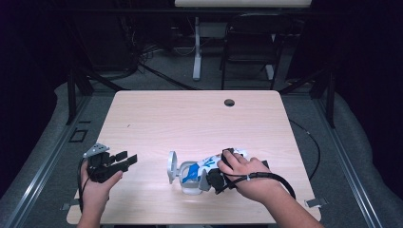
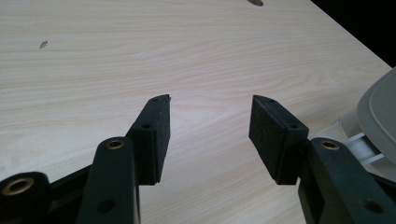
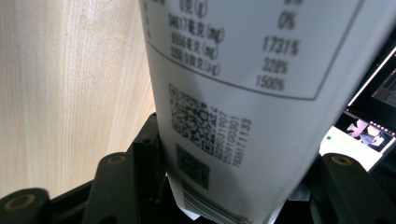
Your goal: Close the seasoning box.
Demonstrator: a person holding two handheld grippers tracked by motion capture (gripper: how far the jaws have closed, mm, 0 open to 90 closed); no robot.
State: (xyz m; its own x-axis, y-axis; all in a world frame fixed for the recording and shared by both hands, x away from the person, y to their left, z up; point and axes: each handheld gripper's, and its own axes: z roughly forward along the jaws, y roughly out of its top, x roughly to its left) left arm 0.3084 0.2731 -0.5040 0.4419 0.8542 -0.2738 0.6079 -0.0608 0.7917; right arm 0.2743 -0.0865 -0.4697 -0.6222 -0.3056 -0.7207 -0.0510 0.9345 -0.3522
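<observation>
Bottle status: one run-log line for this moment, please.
right gripper: shut on white bottle | bottle: lying on table, lid open | left gripper: open, empty

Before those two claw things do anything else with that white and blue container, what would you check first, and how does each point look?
1. Right gripper holds the white and blue container: ok, its jaws stand on either side of the container's body in the right gripper view.
2. Left gripper free: ok, jaws open with nothing but bare table between them.
3. Container's flip lid: open, hanging at the end that faces the left gripper.
4. Container lying on its side on the table: ok.
5. Anything inside that could spill: cannot tell.
6. Space between the left gripper and the lid: ok, nothing lies there.
</observation>
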